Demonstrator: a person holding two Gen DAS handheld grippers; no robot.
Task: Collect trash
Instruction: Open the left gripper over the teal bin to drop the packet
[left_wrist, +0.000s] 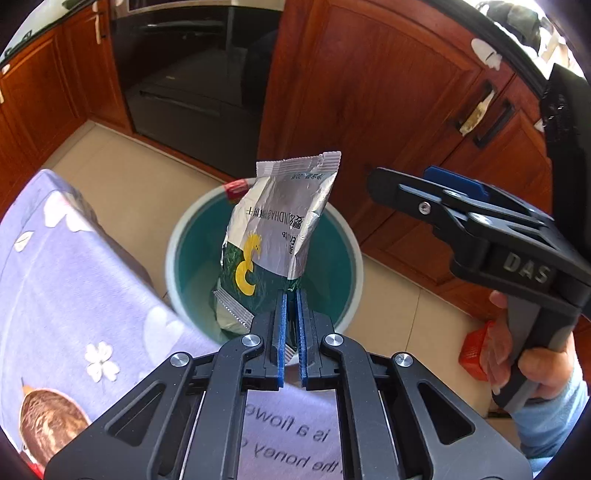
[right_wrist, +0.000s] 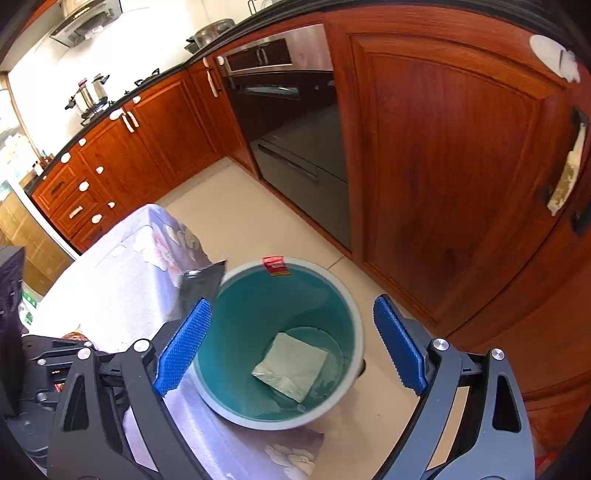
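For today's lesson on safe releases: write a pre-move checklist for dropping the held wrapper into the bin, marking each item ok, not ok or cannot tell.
1. Left gripper shut on the foil wrapper: ok.
2. Wrapper over the bin mouth: ok.
3. Right gripper open and empty: ok.
4. Right gripper clear of the wrapper's drop path: cannot tell.
5. Bin has room, only a pale packet on its bottom: ok.
6. Bin clear of the tablecloth edge: cannot tell.

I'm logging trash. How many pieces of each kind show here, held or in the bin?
Foil snack wrapper, held over the bin by the left gripper: 1
Pale folded paper on the bin's bottom: 1
Total: 2
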